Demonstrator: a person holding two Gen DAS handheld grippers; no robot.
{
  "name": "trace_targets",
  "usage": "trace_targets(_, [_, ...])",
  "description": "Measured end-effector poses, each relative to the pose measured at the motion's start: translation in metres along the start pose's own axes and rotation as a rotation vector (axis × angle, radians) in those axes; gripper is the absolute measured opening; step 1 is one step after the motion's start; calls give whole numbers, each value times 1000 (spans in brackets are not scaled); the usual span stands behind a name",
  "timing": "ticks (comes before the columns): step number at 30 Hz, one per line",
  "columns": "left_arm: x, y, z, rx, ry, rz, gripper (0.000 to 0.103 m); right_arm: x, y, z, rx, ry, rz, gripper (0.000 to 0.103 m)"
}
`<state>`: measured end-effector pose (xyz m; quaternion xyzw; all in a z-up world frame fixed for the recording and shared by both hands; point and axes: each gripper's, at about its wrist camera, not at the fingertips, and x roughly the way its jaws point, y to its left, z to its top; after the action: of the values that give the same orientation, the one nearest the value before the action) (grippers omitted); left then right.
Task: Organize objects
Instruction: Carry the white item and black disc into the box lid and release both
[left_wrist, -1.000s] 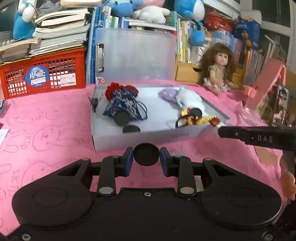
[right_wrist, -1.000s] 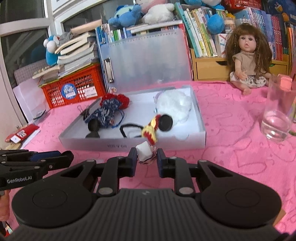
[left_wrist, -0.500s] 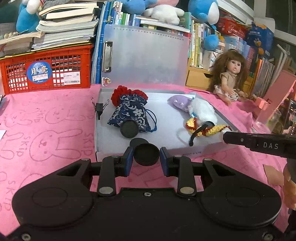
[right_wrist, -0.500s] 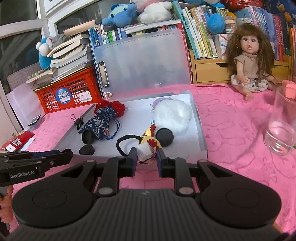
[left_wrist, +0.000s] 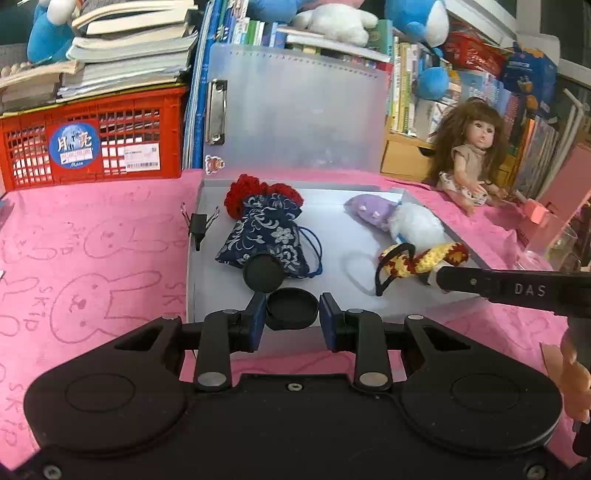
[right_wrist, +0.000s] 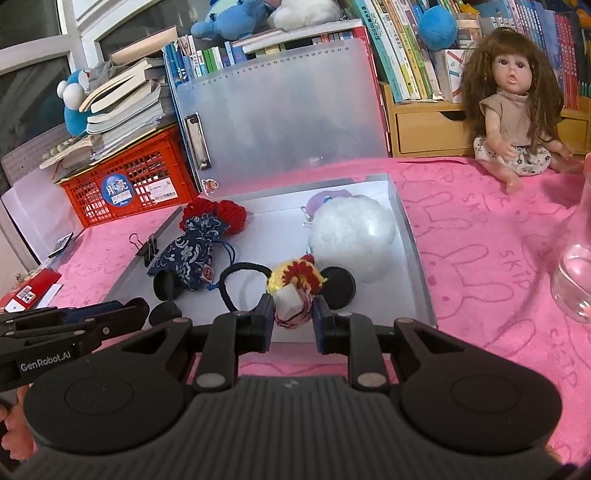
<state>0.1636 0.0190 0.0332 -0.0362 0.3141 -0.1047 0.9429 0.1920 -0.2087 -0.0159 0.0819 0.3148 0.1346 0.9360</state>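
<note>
The left gripper clamps a black disc over the gray tray. The right gripper pinches a knitted toy, its yellow end at twelve o'clock.

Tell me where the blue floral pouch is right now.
The blue floral pouch lies in the left half of the grey tray, against a red crocheted piece, with a black disc at its near end.
</note>
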Motion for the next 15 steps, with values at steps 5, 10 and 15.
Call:
trace_targets(5, [12,4,2,-15,14,11,29,6,-2,3,5,4,-8,26])
trace_targets(10, [19,5,3,-9,17,24,29,12,-5,9,5,8,-15,26])
trace_targets(15, [27,8,6,-15,23,35,29,22,-10,16,16,21,-25,26])
